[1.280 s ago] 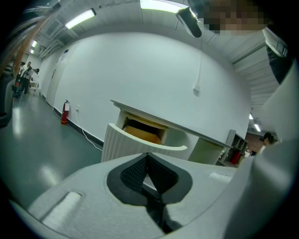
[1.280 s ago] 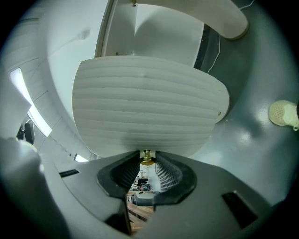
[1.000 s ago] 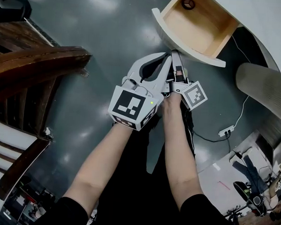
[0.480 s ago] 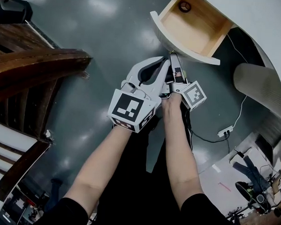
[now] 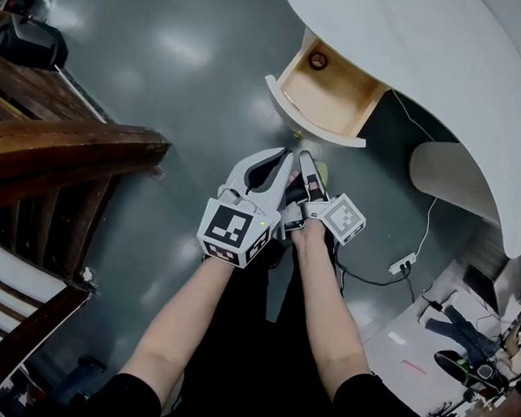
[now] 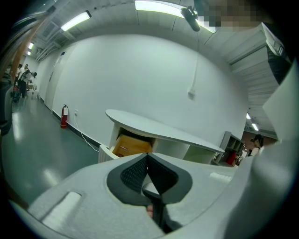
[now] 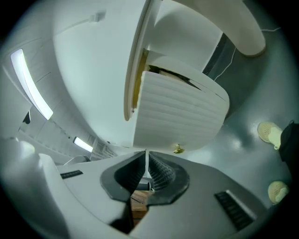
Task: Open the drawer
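The white desk (image 5: 425,55) has its drawer (image 5: 313,128) pulled out, showing a bare wooden inside with a small dark ring (image 5: 318,61) at the back. Both grippers hang side by side short of the drawer front, touching nothing. My left gripper (image 5: 283,158) is shut and empty, its tips meeting (image 6: 147,155) with the drawer (image 6: 128,145) beyond. My right gripper (image 5: 305,158) is closing, with only a hairline slit at its tips (image 7: 146,153) and nothing between them. It faces the ribbed drawer front (image 7: 180,114), just below the brass knob (image 7: 178,149).
A dark wooden chair (image 5: 63,149) stands at the left. The desk's pale leg (image 5: 454,178) is at the right, with a power strip (image 5: 403,263) and its cable on the grey floor. Two pale shoes (image 7: 268,133) lie on the floor. A fire extinguisher (image 6: 63,116) stands by the far wall.
Both grippers have drawn back from the drawer front, which now lies farther off. More of the desk top shows above it. The drawer stays open.
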{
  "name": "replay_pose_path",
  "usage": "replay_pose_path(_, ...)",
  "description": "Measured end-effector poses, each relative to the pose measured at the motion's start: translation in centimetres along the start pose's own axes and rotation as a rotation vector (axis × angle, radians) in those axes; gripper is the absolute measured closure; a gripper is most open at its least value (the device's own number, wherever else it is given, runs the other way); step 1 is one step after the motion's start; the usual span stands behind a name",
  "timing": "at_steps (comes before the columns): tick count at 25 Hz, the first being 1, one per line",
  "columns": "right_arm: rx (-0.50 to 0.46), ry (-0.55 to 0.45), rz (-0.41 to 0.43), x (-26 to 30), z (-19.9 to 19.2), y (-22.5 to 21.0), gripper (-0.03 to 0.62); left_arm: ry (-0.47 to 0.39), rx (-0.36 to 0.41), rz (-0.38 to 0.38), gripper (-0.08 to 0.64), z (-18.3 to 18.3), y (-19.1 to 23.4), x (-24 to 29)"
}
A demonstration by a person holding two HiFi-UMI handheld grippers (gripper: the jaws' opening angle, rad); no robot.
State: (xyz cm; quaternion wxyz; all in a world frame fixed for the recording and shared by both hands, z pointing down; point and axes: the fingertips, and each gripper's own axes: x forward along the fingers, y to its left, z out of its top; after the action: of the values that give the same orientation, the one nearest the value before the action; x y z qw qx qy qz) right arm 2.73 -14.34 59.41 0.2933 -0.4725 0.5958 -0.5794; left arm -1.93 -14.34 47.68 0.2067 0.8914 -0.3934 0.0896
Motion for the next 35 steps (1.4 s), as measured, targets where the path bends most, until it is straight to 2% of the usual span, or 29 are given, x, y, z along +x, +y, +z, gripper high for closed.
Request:
replay_pose_path(3,-0.089,0.026,0.037,-1.0,0.4,4.1,0.565,-0.005,0.013,-0.01,0.552,2.1,-1.0,-1.1)
replay_pose_path(5,-0.143,0.047,0.033,-2.0,0.7,6.6,0.567,-0.012,0.016,-0.014,0.552,3.7,-1.6,-1.9)
replay_pose_path(8,-0.233,0.063,0.09,-2.9,1.3,11.6,0.571,-0.031,0.019,-0.014,0.552,6.4,-2.6,-3.4)
replay_pose_path(14,-0.37,0.084,0.136,-4.6,1.8,19.8,0.575,-0.058,0.051,-0.034,0.552,10.9,-4.6,-6.1)
replay_pose_path(26,-0.757,0.032,0.209,-9.0,4.8,33.4,0.577,-0.147,0.12,-0.078,0.552,20.3,-9.5,-10.6)
replay_pose_path(35,-0.891,-0.018,0.263,-10.3,5.5,40.6,0.577,-0.205,0.18,-0.101,0.552,25.7,-11.7,-12.5)
